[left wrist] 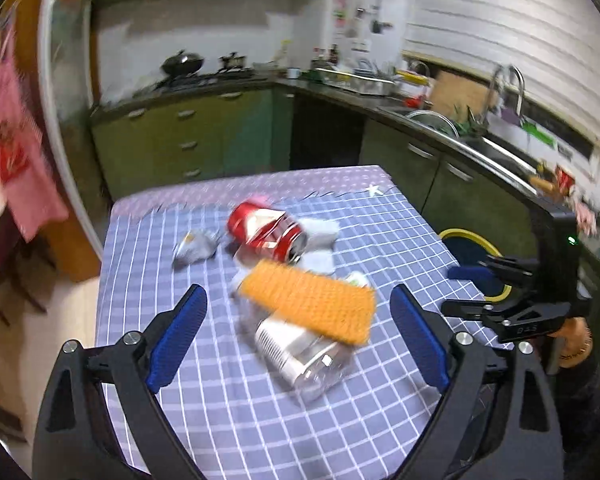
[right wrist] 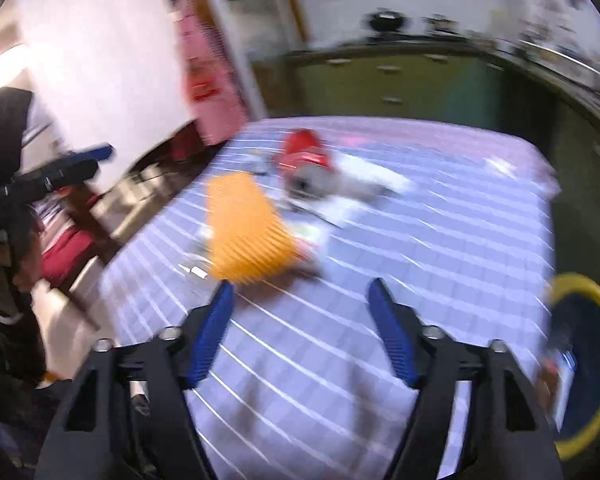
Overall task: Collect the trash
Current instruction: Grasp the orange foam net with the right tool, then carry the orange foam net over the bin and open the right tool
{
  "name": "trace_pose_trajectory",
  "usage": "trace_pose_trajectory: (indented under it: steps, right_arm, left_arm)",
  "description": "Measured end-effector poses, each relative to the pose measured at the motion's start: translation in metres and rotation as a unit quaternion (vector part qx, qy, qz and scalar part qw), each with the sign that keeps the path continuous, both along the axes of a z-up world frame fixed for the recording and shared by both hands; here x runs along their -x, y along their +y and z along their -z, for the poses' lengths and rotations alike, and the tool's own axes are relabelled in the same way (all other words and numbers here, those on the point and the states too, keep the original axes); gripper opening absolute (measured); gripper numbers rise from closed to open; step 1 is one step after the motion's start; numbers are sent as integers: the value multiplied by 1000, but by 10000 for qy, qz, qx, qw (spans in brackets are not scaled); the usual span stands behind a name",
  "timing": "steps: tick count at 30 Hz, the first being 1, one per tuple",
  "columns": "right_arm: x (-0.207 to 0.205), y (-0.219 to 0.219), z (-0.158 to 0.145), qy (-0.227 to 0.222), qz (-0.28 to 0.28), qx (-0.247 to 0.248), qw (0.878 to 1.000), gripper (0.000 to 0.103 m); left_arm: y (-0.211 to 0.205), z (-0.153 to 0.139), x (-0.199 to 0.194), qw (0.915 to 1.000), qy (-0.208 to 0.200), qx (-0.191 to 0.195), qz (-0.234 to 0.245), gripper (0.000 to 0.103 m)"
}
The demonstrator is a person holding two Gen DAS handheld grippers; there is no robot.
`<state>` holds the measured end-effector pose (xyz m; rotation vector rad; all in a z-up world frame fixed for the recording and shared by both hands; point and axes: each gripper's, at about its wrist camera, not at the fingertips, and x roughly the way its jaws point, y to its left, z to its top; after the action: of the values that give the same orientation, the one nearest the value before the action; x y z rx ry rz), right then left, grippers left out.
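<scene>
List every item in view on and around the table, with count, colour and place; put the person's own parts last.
table: one, blue checked cloth, centre
can: one, red, crushed, far middle of table
orange sponge cloth: one, lying on the bottle
plastic bottle: one, clear, on its side, near edge
foil wrapper: one, silver, left of can
white paper: some, behind can
bin: one, yellow rim, beside table
left gripper: open, empty
right gripper: open, empty
hand: one, holding right gripper
</scene>
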<state>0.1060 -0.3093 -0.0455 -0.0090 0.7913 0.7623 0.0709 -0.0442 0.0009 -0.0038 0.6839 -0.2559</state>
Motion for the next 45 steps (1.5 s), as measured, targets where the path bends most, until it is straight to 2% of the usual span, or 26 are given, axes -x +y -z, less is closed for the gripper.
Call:
trace_pose_trajectory:
  steps: [1,3,6,10,14,16,17,19,20,21,22,23,32,37,40,42,45]
  right_arm:
    - [-6,17,-2,-83,-202,31,9998,74]
    - [-19,41,-4,-124,-584,124,9981,82]
    - [-32,82,-1,-117,-1037,385,9938,83]
    - [-48,114,12,54,-1326,731,9885,83]
    - [-58,125,25,114,-1364,926,9863,83]
    - [-63,125,30,191,-1352,936,9862,77]
    - [-65,124,31,219,-1354,930,9862,67]
    - [-67,123,34,329,-1328,908,9864,61]
    - [-65,122,32,337,-1316,894,9867,52]
    - [-65,121,33,370,-1303,869,9870,39]
    - [-65,121,32,368,-1274,838,9876,31]
    - [-65,120,30,353,-1222,805,9886,15]
    - [-47,80,-1,184,-869,115,9960,13]
    - [-28,18,-31,-146,-144,-168,9996,13]
    - [-22,-43,-40,-251,740,-119,9969,13]
    - [-21,-81,-38,-298,1341,36,9905,13]
    - [-24,-137,-24,-192,2333,473,9711,14]
  left_arm:
    - [8,3,3,9999,32,120,-91,88]
    - [16,9,5,9995,65,209,-236,88]
    - [29,18,7,9991,151,222,-319,88]
    - [37,26,7,9988,236,244,-348,88]
    - [41,29,8,9987,246,236,-369,88]
    - [42,30,8,9987,255,235,-361,88]
    - [42,30,8,9987,260,241,-356,88]
    - [42,31,8,9987,278,246,-360,88]
    - [42,33,7,9986,299,250,-355,88]
    - [42,33,7,9986,310,254,-351,88]
    - [42,34,7,9985,326,255,-351,88]
    - [42,35,7,9985,342,253,-357,88]
    - [42,36,6,9983,372,222,-388,88]
    - [39,39,3,9982,445,200,-353,88]
    - [36,41,-1,9981,487,191,-339,89]
    - [34,43,-3,9978,531,194,-337,90]
    - [30,47,-7,9975,594,205,-328,91]
